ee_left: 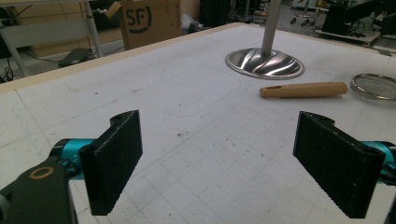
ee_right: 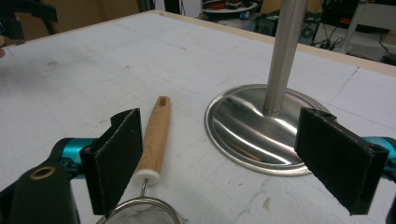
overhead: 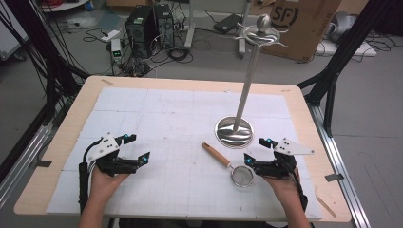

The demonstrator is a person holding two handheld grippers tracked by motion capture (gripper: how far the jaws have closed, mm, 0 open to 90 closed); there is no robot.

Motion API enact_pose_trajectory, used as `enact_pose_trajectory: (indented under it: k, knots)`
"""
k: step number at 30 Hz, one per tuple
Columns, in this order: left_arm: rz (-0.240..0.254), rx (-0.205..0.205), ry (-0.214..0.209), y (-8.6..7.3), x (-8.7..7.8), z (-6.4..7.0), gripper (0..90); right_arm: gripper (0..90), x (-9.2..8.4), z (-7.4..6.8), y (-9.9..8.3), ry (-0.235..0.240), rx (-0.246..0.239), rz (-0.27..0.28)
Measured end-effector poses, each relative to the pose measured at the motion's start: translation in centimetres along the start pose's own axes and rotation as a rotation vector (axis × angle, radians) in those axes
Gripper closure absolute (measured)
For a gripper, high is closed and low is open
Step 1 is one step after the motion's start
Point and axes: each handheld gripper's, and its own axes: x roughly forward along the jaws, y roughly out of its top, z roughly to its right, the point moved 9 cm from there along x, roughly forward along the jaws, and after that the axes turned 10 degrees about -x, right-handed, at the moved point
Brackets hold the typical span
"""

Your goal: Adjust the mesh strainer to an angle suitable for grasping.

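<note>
Because my right gripper [overhead: 253, 151] hangs spread and empty just beside the strainer [overhead: 241, 175], a careless closing could clip its rim and skid it across the desk [overhead: 171, 114].

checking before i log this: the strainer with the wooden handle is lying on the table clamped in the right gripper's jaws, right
Not quite. The strainer with the wooden handle does lie on the table, but the right gripper is not clamped on it: the right gripper view shows its jaws wide open, with the handle lying free between them.
</note>
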Motion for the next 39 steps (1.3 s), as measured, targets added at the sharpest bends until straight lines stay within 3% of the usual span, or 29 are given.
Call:
enact_pose_trajectory:
  k: [5,11,17,26,30,32,39]
  knots:
    - [-0.018,-0.004,0.008,-0.3,0.3,-0.3,16.3,14.8,0.1,0.2,-0.2,0.011,0.024,-0.003]
    - [-0.007,-0.003,0.009,-0.1,0.2,-0.2,16.5,14.8,0.2,-0.7,-0.3,0.04,0.008,-0.019]
    - [-0.025,0.018,0.013,-0.2,-0.2,0.2,16.5,14.7,0.5,-1.1,0.0,0.038,0.014,-0.015]
    - [-0.029,0.015,0.01,-0.3,-0.5,0.2,16.6,14.9,1.4,-2.0,0.9,0.055,-0.025,-0.026]
    - [-0.044,0.024,0.012,-0.5,-0.6,0.4,16.6,16.2,1.9,-2.6,0.9,0.069,-0.049,-0.058]
    - [-0.04,0.023,0.007,-0.5,-0.6,0.5,16.6,22.7,2.2,-2.9,0.6,0.079,-0.057,-0.091]
    - [-0.026,0.014,-0.008,-0.2,-0.6,0.6,16.6,30.3,3.7,-3.9,0.0,0.121,-0.069,-0.2]
